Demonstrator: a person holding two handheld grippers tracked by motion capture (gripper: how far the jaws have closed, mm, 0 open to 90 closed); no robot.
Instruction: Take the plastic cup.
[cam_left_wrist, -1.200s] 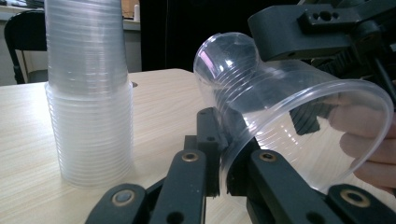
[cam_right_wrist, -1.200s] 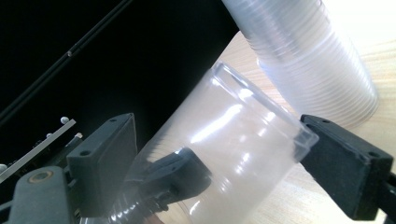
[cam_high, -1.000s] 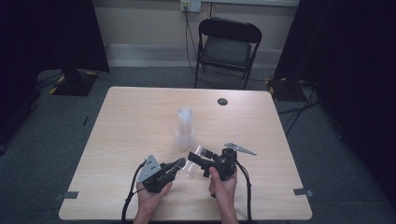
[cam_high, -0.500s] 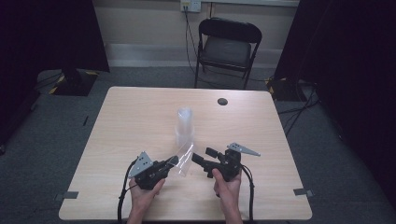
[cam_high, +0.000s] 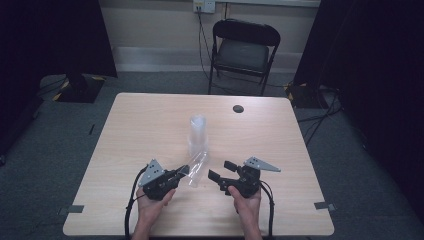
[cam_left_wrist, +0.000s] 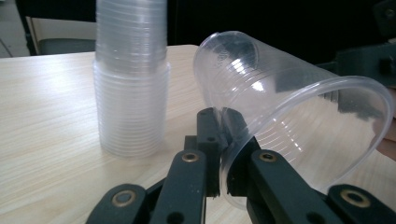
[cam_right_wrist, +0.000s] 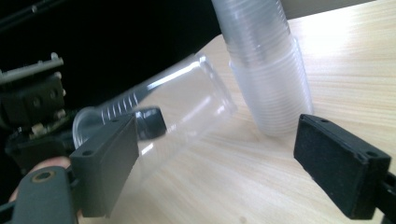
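A stack of clear plastic cups (cam_high: 197, 132) stands upright near the middle of the wooden table (cam_high: 145, 120). A single clear cup (cam_high: 196, 168) lies tilted just in front of the stack, its base pointing toward it. My left gripper (cam_high: 183, 171) is shut on this cup's rim; in the left gripper view the jaws (cam_left_wrist: 222, 128) pinch the wall of the cup (cam_left_wrist: 289, 102), with the stack (cam_left_wrist: 130, 79) behind on the left. My right gripper (cam_high: 217, 171) stands open to the right of the cup. Its pads (cam_right_wrist: 109, 163) are wide apart, facing the cup (cam_right_wrist: 177, 105) and the stack (cam_right_wrist: 266, 70).
A small black round disc (cam_high: 238, 108) lies near the table's far edge. A black folding chair (cam_high: 245, 50) stands beyond the table. The person's hands come in over the near edge.
The single cup's free end has swung up toward the stack, and a small gap has opened between it and the right gripper. Both hands have barely shifted.
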